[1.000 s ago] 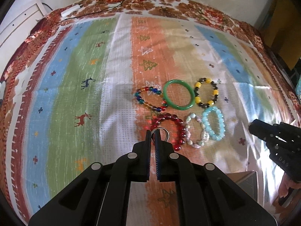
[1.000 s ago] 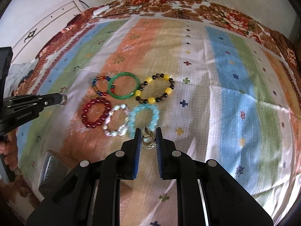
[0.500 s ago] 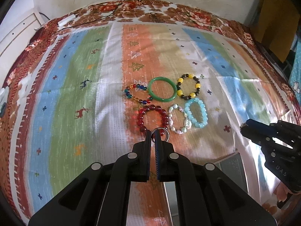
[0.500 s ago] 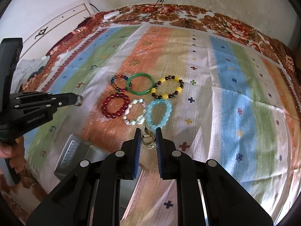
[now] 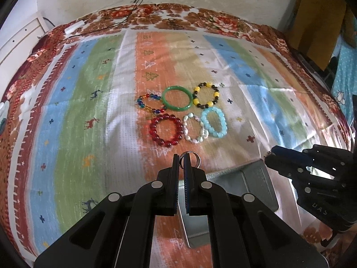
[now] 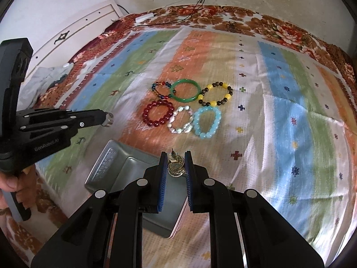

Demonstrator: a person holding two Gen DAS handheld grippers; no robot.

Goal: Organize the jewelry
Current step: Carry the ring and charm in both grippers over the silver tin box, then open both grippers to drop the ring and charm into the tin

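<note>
The left gripper (image 5: 181, 160) is pinching a plain silver ring (image 5: 191, 157) at its very tips, the fingers (image 5: 175, 167) pressed almost together on the thin band so that most of the loop is standing free above them, presumably to let it drop cleanly on release. The right gripper (image 6: 175, 163) is pinching a gold-coloured ornament (image 6: 176, 167), apparently an earring with a post pointing upward; its fingers (image 6: 162, 169) are standing slightly apart because the piece is bulkier. Both grippers are angling downward over an open metal tin (image 6: 116, 167), which is lying on the bed at about seven o'clock from the right gripper's tips and at about five o'clock from the left gripper's tips in the left wrist view; judged from this, the small pieces are being carried toward the tin for storing. Further out, at twelve o'clock from both grippers, six bracelets are lying in two neat rows on the striped bedspread (image 5: 73, 116): a multicoloured bead bracelet (image 5: 150, 103), a green bangle (image 5: 177, 98) and a yellow-and-dark bead bracelet (image 5: 206, 98) behind, with a red bead bracelet (image 5: 165, 130), a pearl-like bracelet (image 5: 195, 130) and a pale blue bracelet (image 5: 214, 122) in front, neighbours touching or overlapping. This grouping appears deliberate, keeping like items together. A person's hand (image 6: 9, 183) is gripping the left gripper's handle at nine o'clock in the right wrist view.
</note>
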